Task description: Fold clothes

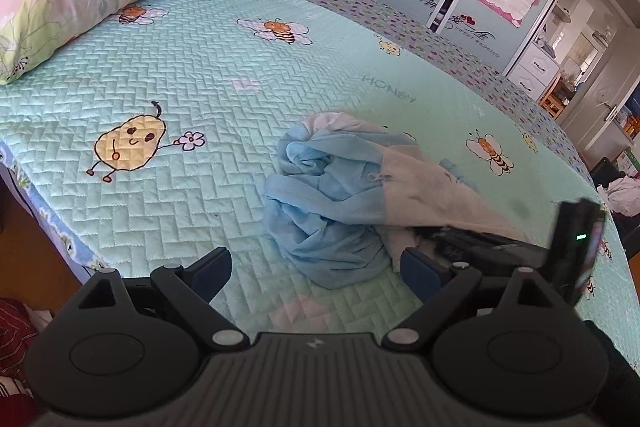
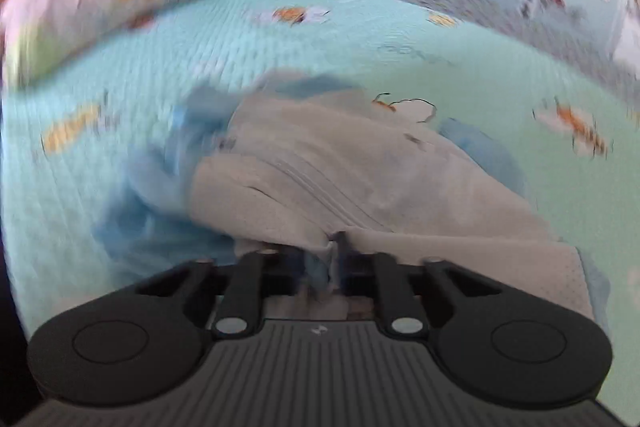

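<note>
Two tongs are in play: my left tongs (image 1: 316,265) gape with nothing between them, low in frame, while my right tongs (image 2: 324,259) are pinched on the white hem of the garment (image 1: 340,195). It lies bunched at centre on the bed (image 1: 200,99), unfolded. I'd lift slowly and find a second corner with the left. No containers show.

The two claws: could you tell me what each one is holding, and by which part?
The right claw is shut on the white edge of the blue-and-white garment. The left claw is open and holds nothing.
</note>
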Demonstrator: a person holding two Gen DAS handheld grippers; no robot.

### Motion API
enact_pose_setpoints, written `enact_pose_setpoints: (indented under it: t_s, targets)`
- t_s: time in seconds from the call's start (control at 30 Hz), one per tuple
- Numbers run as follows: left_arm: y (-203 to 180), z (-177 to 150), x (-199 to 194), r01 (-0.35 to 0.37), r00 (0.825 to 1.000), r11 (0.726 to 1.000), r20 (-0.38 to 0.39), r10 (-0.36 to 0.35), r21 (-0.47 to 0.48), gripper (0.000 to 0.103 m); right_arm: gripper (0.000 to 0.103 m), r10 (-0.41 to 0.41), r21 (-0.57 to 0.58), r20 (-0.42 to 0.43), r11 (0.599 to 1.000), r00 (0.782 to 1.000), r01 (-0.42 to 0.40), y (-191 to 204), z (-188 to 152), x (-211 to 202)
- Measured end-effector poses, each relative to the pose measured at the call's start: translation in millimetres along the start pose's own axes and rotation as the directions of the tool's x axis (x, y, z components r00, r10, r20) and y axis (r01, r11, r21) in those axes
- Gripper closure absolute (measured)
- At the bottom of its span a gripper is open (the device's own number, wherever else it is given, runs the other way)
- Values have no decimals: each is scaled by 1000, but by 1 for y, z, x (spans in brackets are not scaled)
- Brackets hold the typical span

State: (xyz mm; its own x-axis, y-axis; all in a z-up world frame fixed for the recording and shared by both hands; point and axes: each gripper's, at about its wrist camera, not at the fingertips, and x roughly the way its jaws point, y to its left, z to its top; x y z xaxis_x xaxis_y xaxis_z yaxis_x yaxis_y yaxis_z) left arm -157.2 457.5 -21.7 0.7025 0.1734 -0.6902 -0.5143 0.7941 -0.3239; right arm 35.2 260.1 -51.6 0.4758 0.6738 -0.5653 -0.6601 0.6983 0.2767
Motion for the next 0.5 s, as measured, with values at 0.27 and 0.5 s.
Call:
enact_pose_setpoints:
  t_s: [0.27, 0.5]
  targets:
    - [-19, -13, 20, 71, 996, 997, -61, -71, -2, 9, 95, -6, 92, 101, 996, 995, -3, -39, -21, -70]
    - [-61, -34, 42, 142, 980, 988, -151, -131, 62, 9, 95, -34, 161, 12, 986, 999, 31, -74, -84, -115]
